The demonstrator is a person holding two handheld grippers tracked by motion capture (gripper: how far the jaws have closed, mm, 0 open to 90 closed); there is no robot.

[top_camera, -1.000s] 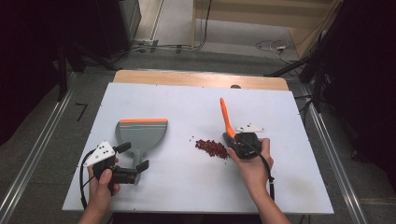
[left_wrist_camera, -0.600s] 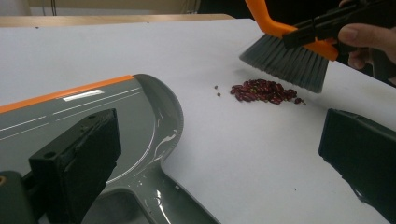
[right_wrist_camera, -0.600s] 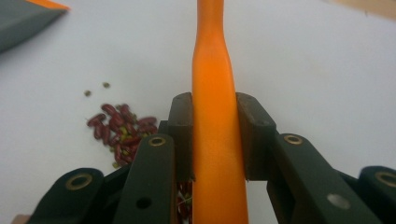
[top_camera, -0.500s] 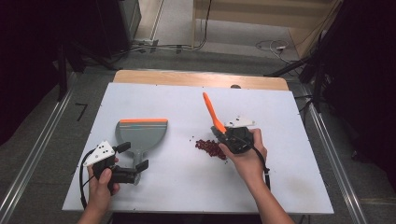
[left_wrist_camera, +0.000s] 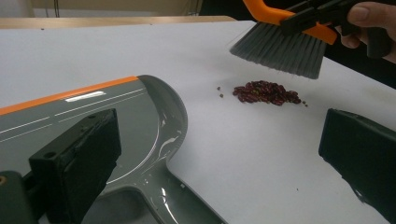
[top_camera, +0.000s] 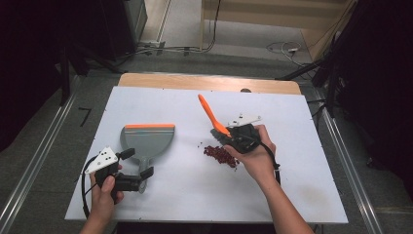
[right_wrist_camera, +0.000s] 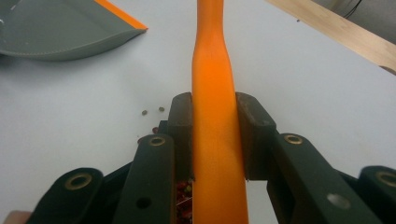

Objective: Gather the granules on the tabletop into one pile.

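Orange plastic forms the handle of the brush (top_camera: pixel 210 113), which the right claw (top_camera: pixel 229 138) clamps between its two jaws; in the right gripper view the jaws press flat on both sides of the handle (right_wrist_camera: pixel 212 116). Seen from the high view, the handle rises from the claw and slants up and to the left. Grey bristles (left_wrist_camera: pixel 280 49) hang clear of the table (top_camera: pixel 292 185), above and just behind the heap of dark red beans (top_camera: pixel 221 155). The heap lies on the white table surface, just beside the right hand (top_camera: pixel 255 158), with a few stray grains (left_wrist_camera: pixel 219 91) apart on its dustpan side.

Grey with an orange front lip, the dustpan (top_camera: pixel 147 139) lies flat on the table, well apart from the beans, its lip turned away from the person. The dustpan's stem points toward the left claw (top_camera: pixel 136 168).

Left claw: jaws stand wide apart in the left gripper view, holding nothing. One jaw sits over the pan's rear edge, the other over bare table toward the beans; the stem (left_wrist_camera: pixel 159 205) lies between them. Contact between jaw and dustpan cannot be confirmed. The left hand (top_camera: pixel 104 195) grips the tool near the table's front edge.
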